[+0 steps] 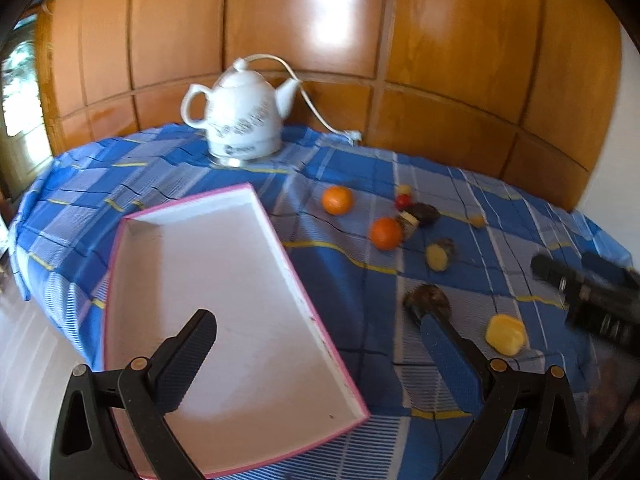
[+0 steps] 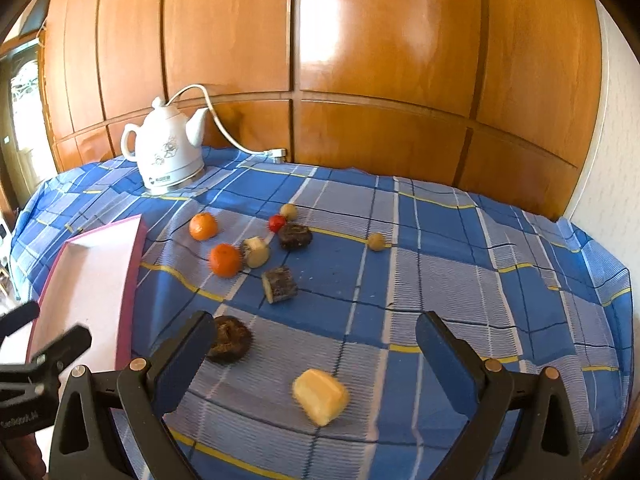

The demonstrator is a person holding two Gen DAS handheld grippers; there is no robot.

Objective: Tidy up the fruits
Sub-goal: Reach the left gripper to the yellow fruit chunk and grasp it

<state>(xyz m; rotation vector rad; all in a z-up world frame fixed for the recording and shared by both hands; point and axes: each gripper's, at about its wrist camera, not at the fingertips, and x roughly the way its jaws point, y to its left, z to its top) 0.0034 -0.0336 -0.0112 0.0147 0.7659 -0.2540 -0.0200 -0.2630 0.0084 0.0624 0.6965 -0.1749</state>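
My left gripper (image 1: 320,336) hangs with fingers spread wide, straddling the right wall of the shallow pink-edged white box (image 1: 224,280) at lower left of frame. My right gripper (image 2: 316,336) is likewise splayed, low over the blue checked tablecloth (image 2: 440,280), the pale yellow fruit chunk (image 2: 320,396) lying between its fingers at bottom centre; two round orange tangerines (image 2: 203,226) sit mid-left.

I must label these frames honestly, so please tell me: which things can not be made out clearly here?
- Dark round piece: left wrist view, partly behind the left gripper's finger.
- Right gripper: left wrist view, motion-blurred and cut by the right edge.
- Pink-edged box: right wrist view, near end hidden by the left gripper.
- Small red fruit: both views, too small to identify.
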